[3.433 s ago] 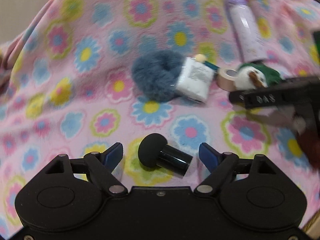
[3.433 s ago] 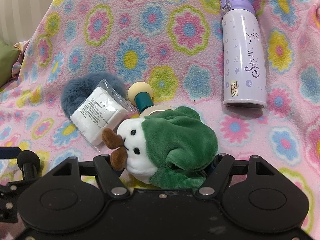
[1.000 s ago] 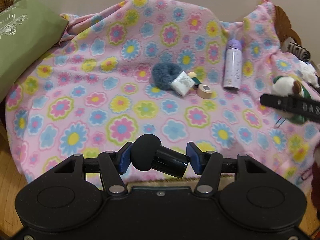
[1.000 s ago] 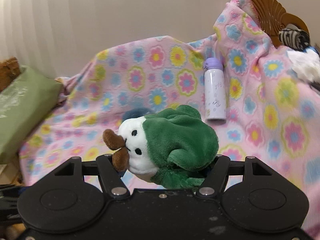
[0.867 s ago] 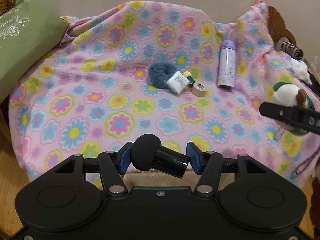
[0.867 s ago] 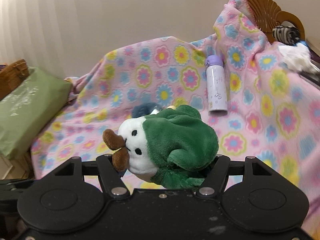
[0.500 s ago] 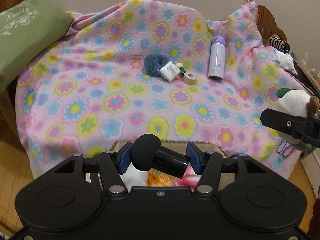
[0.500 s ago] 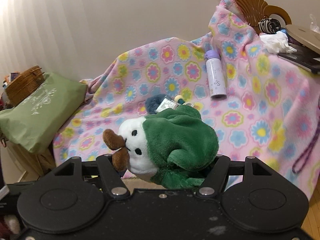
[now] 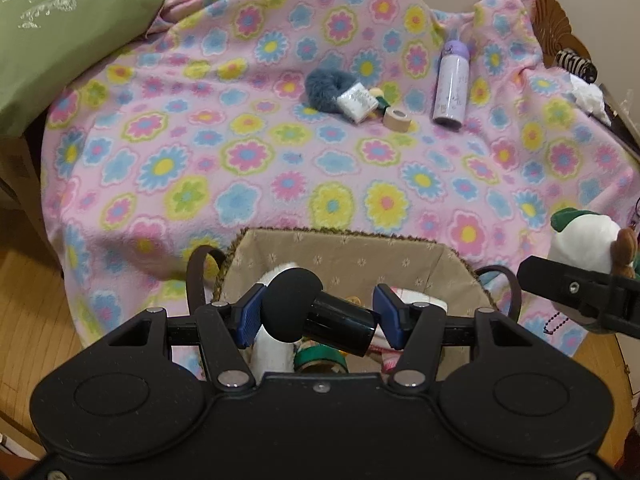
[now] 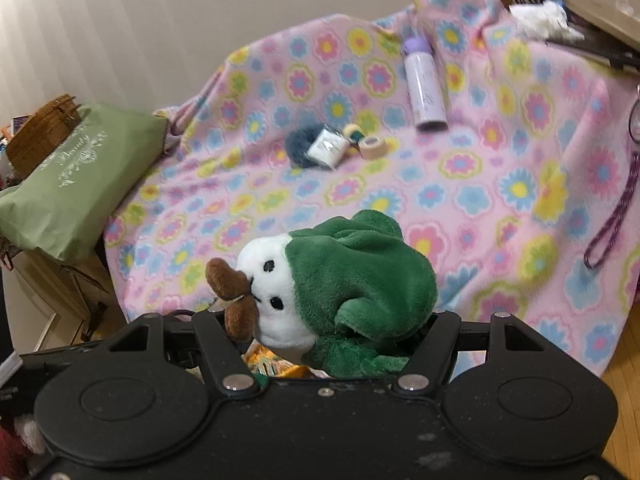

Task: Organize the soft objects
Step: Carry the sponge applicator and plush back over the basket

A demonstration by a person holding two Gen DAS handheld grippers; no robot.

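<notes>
Hovering above the lined basket point(image 9: 452, 264), the left claw point(image 9: 318, 314) is pinching a black sponge-tipped applicator point(image 9: 316, 312) while the right claw point(image 10: 328, 320) is gripping the green plush point(image 10: 340, 280) just right of it; releasing there risks dropping the plush outside the rim

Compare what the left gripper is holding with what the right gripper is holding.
The left gripper holds a black sponge applicator, hard tube with a round foam head; the right gripper holds a green and white plush toy, soft all over. The applicator is slim and lies across the gap; the plush bulges above its gripper. Both are clamped, near the lined basket.
</notes>
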